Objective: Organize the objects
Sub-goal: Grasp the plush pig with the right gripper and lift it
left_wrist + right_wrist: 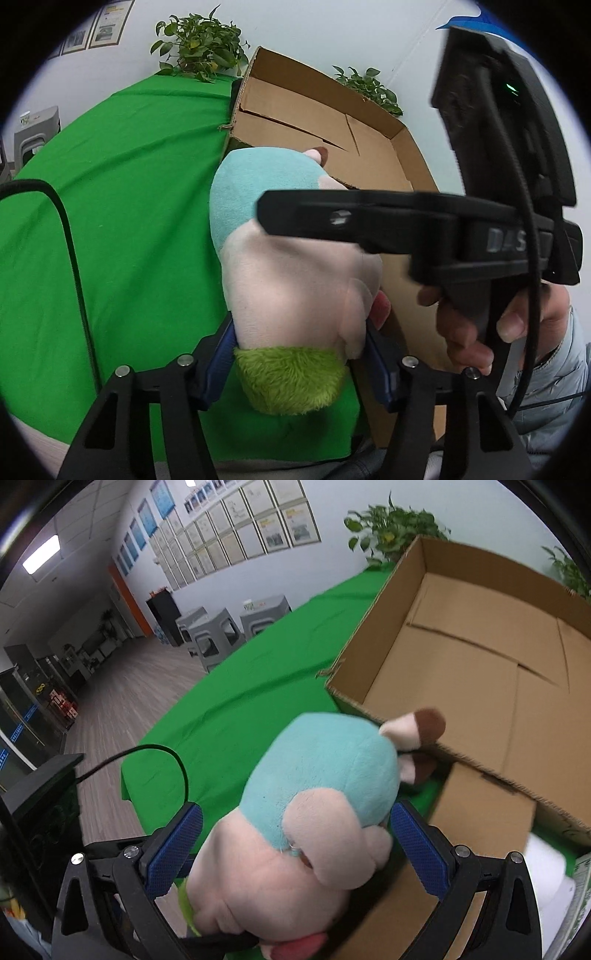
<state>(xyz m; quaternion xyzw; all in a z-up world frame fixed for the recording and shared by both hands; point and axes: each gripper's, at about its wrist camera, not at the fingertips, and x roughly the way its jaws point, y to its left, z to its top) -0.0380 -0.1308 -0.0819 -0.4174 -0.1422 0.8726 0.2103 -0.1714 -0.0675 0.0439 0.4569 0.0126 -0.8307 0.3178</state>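
Observation:
A plush toy (291, 280) with a pink body, teal back and green tuft hangs in the air beside the open cardboard box (332, 122). My left gripper (301, 354) is shut on the toy's head end, blue pads pressing both sides. My right gripper (295, 845) has the toy (314, 812) between its blue pads; the left pad (173, 849) stands slightly off the plush. The right gripper's body (406, 229) crosses in front of the toy in the left wrist view. The toy's brown-tipped feet (417, 731) reach the box's near wall (461, 753).
Green cloth (122, 221) covers the table. The box (461, 657) is empty inside, with a flap (484, 812) hanging outward. Potted plants (199, 48) stand behind. A black cable (74, 266) runs over the cloth. Grey stools (258, 616) stand beyond the table.

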